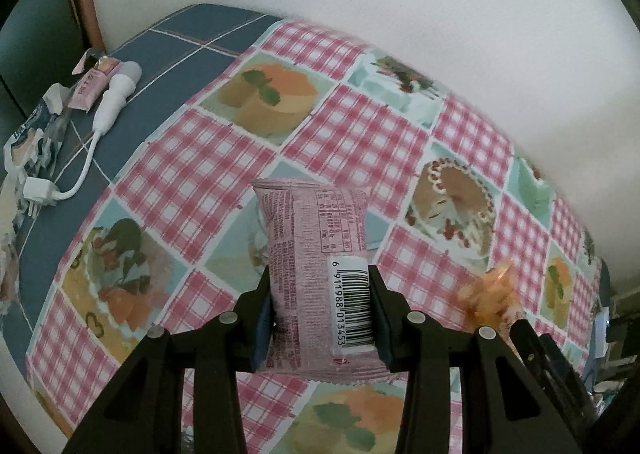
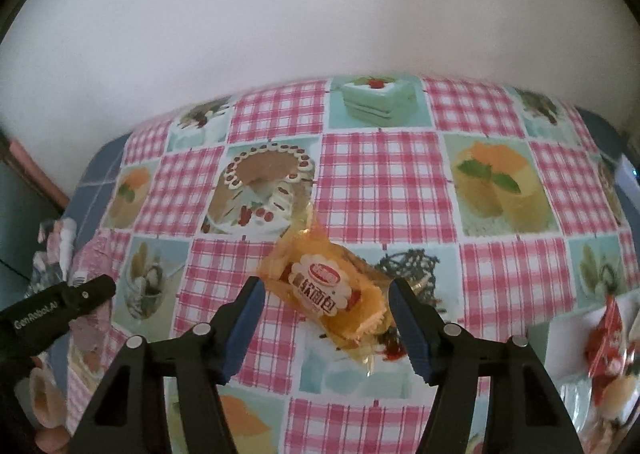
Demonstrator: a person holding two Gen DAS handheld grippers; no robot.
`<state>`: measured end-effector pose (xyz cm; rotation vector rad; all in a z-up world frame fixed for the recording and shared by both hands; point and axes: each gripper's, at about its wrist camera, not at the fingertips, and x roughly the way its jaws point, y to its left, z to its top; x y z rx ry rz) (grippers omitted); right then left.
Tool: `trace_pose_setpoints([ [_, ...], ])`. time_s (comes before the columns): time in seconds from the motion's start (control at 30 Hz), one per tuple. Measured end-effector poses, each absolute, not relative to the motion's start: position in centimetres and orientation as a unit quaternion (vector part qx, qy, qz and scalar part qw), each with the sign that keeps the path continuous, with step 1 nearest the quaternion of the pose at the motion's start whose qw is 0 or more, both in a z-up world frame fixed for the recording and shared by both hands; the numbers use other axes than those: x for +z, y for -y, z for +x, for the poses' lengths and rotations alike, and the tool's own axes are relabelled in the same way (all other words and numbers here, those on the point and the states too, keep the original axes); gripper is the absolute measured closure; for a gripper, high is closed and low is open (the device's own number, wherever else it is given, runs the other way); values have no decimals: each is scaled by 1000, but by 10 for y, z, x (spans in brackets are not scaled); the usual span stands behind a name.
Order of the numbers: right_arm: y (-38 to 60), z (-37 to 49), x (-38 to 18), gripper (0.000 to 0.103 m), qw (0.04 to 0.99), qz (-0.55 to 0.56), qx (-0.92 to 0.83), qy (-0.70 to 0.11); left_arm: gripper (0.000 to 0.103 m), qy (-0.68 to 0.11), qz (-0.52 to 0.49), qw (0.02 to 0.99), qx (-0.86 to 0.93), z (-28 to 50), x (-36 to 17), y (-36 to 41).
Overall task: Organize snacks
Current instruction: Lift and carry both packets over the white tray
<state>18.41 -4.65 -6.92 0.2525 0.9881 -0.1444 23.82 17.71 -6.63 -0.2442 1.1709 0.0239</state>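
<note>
My left gripper [image 1: 320, 294] is shut on a pink snack packet [image 1: 316, 250] with a barcode, holding it above the checked tablecloth [image 1: 200, 165]. An orange bread packet [image 2: 324, 290] lies on the cloth in the right wrist view; it also shows blurred at the right of the left wrist view [image 1: 492, 294]. My right gripper [image 2: 324, 306] is open, its blue pads on either side of the orange packet, not touching it. The left gripper's body [image 2: 56, 314] shows at the left of the right wrist view, with the pink packet [image 2: 96, 258] partly hidden behind it.
A white plug and cable [image 1: 108, 101], a small pink packet [image 1: 90, 85] and a crumpled blue-white wrapper [image 1: 28, 137] lie on the blue cloth at far left. A red-wrapped snack [image 2: 608, 338] sits at the right edge. A white wall stands behind the table.
</note>
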Motion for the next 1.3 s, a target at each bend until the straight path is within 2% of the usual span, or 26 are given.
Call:
trace_pose_setpoints([
  [0.43,26,210,-99,32,852,-62,-42,-518,60,-569,-119,814,10,248,-95,-178],
  [0.8,18,235,-118,31,831,-145,-44,-536,59,-578,-117,808,5,253,-111,-175],
  [0.9,23,240,-119,34,831,-131,-49,-538,59,-580,-117,806,5,255,-114,-173],
  [1.03,28,243,-120,45,834,-133,-62,-531,59,-579,-117,807,5,256,-116,-170],
  [1.3,37,235,-110,49,844,-121,-81,-516,60,-579,-117,807,4,252,-112,-172],
])
